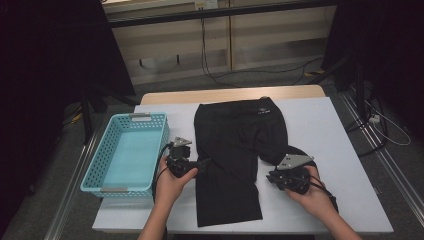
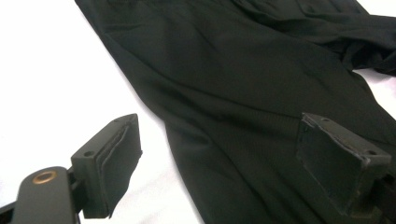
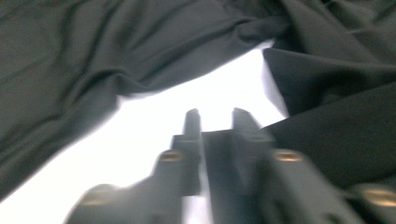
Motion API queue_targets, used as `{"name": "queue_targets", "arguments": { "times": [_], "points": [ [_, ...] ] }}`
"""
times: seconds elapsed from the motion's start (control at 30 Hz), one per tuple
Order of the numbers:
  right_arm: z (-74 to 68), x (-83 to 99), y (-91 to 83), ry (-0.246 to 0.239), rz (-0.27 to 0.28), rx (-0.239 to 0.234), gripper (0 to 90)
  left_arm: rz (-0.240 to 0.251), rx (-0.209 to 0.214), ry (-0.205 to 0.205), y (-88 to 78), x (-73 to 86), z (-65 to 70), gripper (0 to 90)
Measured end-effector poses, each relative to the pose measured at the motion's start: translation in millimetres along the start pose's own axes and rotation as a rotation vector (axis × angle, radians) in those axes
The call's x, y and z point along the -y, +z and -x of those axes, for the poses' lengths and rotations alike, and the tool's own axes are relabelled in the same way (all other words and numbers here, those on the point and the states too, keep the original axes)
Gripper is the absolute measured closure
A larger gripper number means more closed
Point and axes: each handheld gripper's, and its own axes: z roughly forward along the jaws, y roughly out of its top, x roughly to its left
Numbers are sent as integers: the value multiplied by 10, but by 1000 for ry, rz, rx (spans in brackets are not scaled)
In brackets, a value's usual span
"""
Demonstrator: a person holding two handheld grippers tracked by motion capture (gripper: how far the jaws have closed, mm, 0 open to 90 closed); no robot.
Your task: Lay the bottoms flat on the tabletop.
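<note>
- Black shorts (image 1: 235, 150) lie flat on the white worktop (image 1: 325, 130), waistband toward the far edge, legs toward the person; a blue basket (image 1: 127, 152) sits just beside them at the left.
- The work in hand looks like folding the shorts, and the step now seems to be taking hold of the right leg.
- The left hand-held gripper (image 1: 200, 164) rests at the left edge of the shorts, its jaws spread wide in the left gripper view (image 2: 219, 158), with cloth lying under them and nothing pinched.
- The right hand-held gripper (image 1: 274, 176) sits at the inner edge of the right leg; in the right gripper view (image 3: 217, 116) its jaws stand close together over bare white worktop, with no cloth between the tips.
- So that side looks clamped on nothing. My read: spread those jaws again and slide the lower one under the hem before closing.
- Best to bite a good fold of fabric, not just the edge, since thin stretchy cloth slips out easily.
- The left one should close on its own edge too, so the shorts don't drag across the worktop.
- Lift low and fold across evenly, keeping the leg from bunching near the crotch, where creases already show.
</note>
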Motion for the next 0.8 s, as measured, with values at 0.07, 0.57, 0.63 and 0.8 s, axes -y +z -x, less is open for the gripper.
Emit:
{"name": "queue_targets", "arguments": {
  "times": [0.07, 0.57, 0.63, 0.8],
  "points": [
    [-2, -9, 4, -2, -5, 2, 900, -2, 3, -2, 4, 1, 10, 148],
    [-456, -93, -115, -67, 22, -215, 756, 15, 12, -4, -30, -34, 23, 148],
    [-405, -111, -161, -51, 45, -200, 679, 11, 16, -1, -25, -35, 23, 148],
    [-37, -100, -377, 59, 131, -34, 557, 5, 14, 3, -9, -30, 20, 149]
  ]
}}
